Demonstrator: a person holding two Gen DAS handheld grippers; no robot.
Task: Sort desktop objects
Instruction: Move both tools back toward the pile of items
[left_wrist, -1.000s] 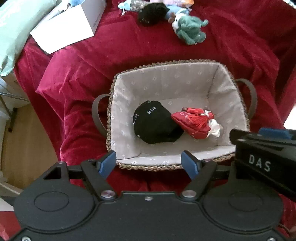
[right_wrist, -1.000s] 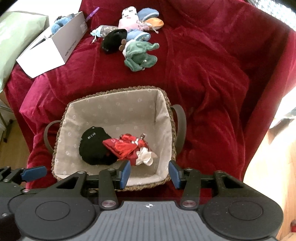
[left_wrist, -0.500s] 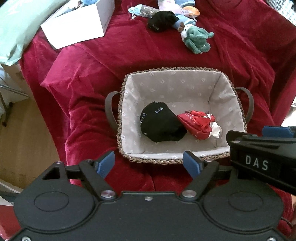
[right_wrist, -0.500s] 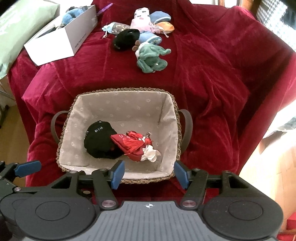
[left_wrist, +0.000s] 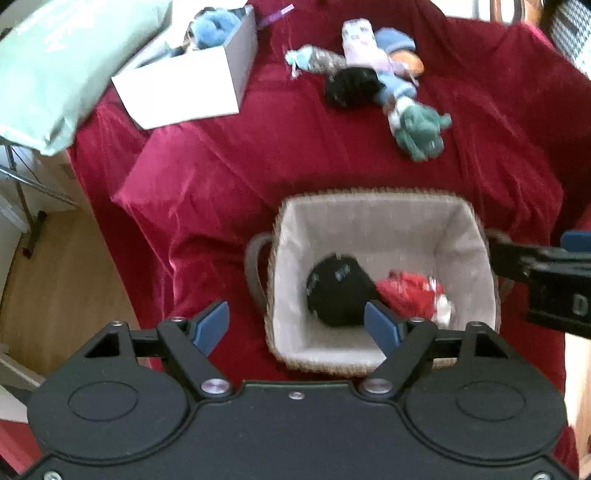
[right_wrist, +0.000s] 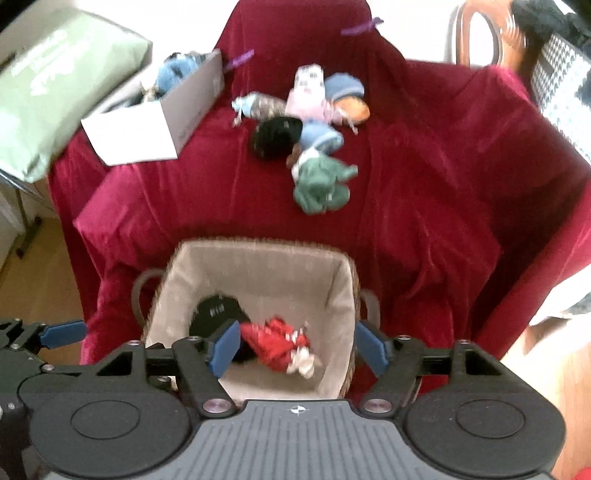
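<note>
Where lining shows, basket (right_wrist: 258, 273): black pouch (right_wrist: 214, 314), red pouch (right_wrist: 273, 339).

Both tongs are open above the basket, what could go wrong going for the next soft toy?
1. The green toy touches the blue one and lies close to the black one, so a grab might drag a neighbour along.
2. The red cloth is wrinkled; the right tongs could pinch a fold.

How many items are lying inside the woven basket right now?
2. A black pouch lies at the left of the basket floor, and a red pouch with a white bit lies beside it on the right, touching it. Something smaller may be hidden underneath.
</note>
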